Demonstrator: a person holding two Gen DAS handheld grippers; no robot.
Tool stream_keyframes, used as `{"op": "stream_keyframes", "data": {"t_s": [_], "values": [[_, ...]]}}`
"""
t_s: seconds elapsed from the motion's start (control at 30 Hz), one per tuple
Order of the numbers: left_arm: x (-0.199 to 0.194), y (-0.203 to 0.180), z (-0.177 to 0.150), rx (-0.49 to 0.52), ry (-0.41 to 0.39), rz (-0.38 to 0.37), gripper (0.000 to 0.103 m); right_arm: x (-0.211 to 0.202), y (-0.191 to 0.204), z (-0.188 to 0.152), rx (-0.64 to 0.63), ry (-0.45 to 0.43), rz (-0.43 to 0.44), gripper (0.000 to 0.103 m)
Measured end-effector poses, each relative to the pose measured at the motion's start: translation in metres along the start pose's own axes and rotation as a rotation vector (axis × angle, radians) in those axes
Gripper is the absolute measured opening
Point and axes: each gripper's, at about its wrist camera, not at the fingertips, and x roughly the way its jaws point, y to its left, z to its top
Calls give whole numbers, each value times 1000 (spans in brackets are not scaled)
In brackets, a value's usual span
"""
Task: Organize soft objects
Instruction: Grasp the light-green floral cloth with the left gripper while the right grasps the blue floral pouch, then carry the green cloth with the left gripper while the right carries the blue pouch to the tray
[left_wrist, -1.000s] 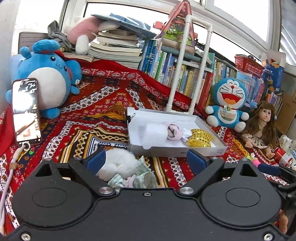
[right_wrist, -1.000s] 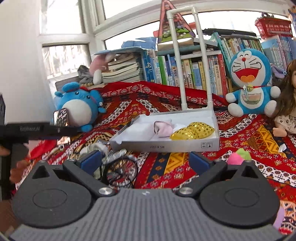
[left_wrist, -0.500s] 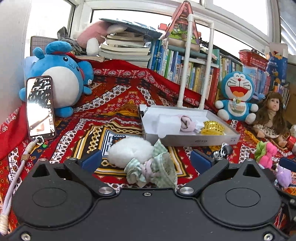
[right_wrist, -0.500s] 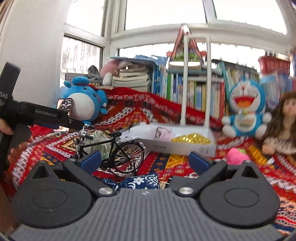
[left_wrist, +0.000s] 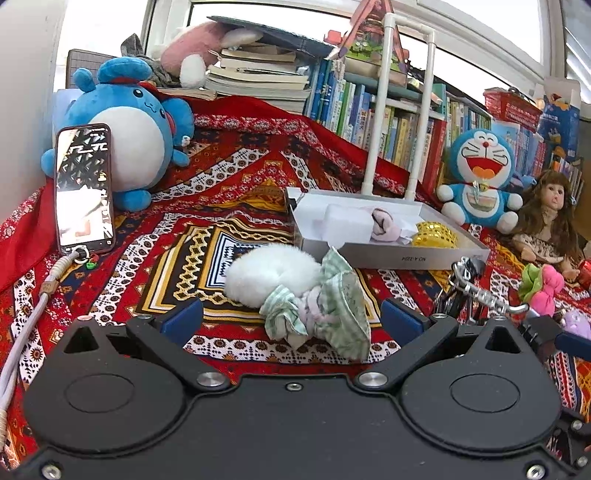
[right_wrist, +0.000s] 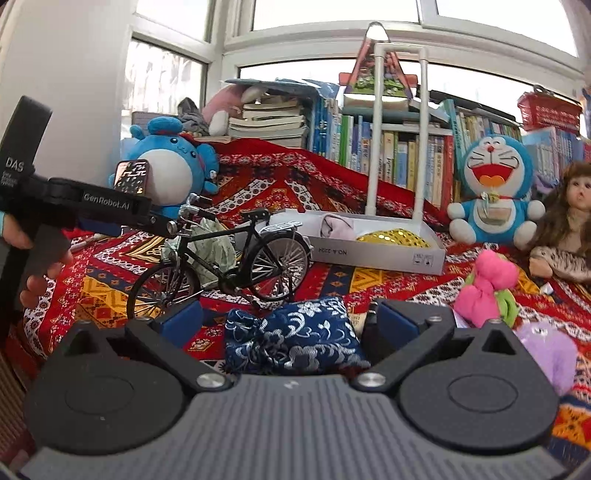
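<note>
Left gripper (left_wrist: 291, 320) lowered, scrunchie (left_wrist: 295, 291) between spread fingers (left_wrist: 183, 320)

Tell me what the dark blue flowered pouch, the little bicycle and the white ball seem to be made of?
Dark blue pouch: looks like woven brocade or satin; its silvery flowers have a slight sheen.
Little bicycle: probably metal with glossy black paint; thin shiny wire spokes and bright handlebars.
White ball: fluffy fake fur or plush, matte, with a fuzzy outline.
</note>
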Motion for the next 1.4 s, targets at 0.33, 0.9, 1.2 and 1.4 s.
{"op": "stream_keyframes", "data": {"t_s": [0.33,0.9,1.2,1.4], "values": [[13,-2,-4,-14,19,-10,102,0,3,-6,26,32,14,103],[31,-7,-2,-57,48,-38,88,7,-2,-8,80,79,-25,75],[38,-2,-1,-96,85,-57,62,9,-5,-8,93,83,-42,79],[41,0,-2,-95,89,-41,51,11,-3,-9,86,91,-40,83]]}}
